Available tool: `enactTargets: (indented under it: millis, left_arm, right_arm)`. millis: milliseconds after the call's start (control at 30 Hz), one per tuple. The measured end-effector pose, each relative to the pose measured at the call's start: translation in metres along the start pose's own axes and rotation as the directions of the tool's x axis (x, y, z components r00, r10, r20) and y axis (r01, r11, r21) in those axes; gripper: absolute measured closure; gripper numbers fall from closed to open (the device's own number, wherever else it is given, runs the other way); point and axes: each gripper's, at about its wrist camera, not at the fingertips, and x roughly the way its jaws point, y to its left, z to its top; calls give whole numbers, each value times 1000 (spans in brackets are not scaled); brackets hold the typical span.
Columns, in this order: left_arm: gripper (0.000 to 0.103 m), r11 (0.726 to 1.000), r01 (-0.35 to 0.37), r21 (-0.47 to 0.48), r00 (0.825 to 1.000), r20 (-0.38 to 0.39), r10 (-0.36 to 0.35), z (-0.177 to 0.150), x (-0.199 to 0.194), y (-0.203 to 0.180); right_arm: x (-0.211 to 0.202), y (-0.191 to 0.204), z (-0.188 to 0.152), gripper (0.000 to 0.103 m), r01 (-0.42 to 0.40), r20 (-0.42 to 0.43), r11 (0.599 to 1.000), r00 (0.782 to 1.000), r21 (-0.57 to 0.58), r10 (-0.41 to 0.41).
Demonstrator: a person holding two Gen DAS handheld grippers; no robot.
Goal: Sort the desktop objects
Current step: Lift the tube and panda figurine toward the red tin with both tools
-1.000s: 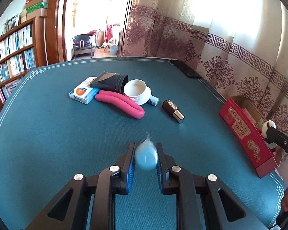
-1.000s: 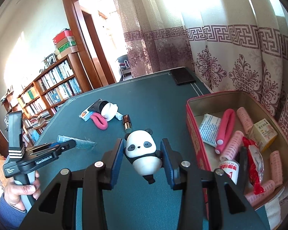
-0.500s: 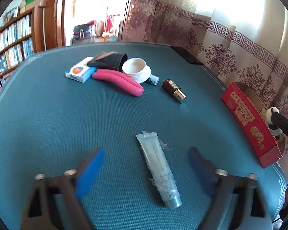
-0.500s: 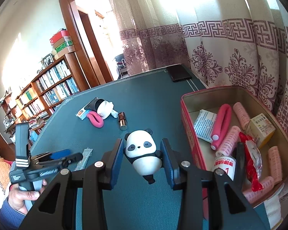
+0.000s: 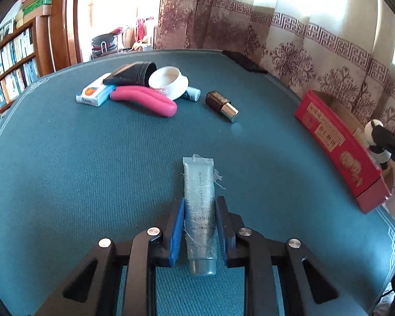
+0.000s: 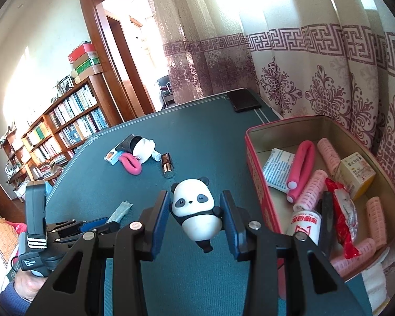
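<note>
My left gripper [image 5: 199, 205] is shut on a clear blue tube [image 5: 199, 200] that lies lengthwise on the green table, cap end towards me. My right gripper [image 6: 195, 196] is shut on a black-and-white panda figure [image 6: 194, 210], held above the table just left of the red tin box [image 6: 258, 181]. The box holds pink rollers, a pink foam stick, a small yellow carton and packets. The left gripper [image 6: 97, 223] also shows in the right wrist view with the tube [image 6: 121, 210].
At the far side lie a blue-white box [image 5: 94, 94], a black cup [image 5: 134, 72], a white dish [image 5: 168, 80], a pink foam stick [image 5: 144, 100] and a brown bottle [image 5: 221, 102]. A black phone [image 5: 243, 62] lies at the far edge. The red box [image 5: 339, 144] is at right.
The left gripper, which had opened and dropped the tube on the table, has come down and shut on it again. The right gripper with the panda has shifted slightly towards the box.
</note>
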Motion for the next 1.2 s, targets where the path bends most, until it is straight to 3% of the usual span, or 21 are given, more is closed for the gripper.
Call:
enactTargets:
  millis: [400, 800, 1200]
  left_arm:
    - [79, 997, 63, 54, 991, 116, -69, 31, -42, -28]
    - [79, 981, 153, 123, 978, 123, -168, 55, -42, -73]
    - [79, 967, 188, 173, 972, 108, -209, 68, -31, -107]
  right_arm:
    - [-21, -31, 11, 60, 85, 50, 996, 995, 37, -87]
    - [-41, -98, 11, 60, 238, 51, 964, 968, 116, -245]
    - [-24, -121, 2, 60, 252, -10, 958, 967, 135, -253]
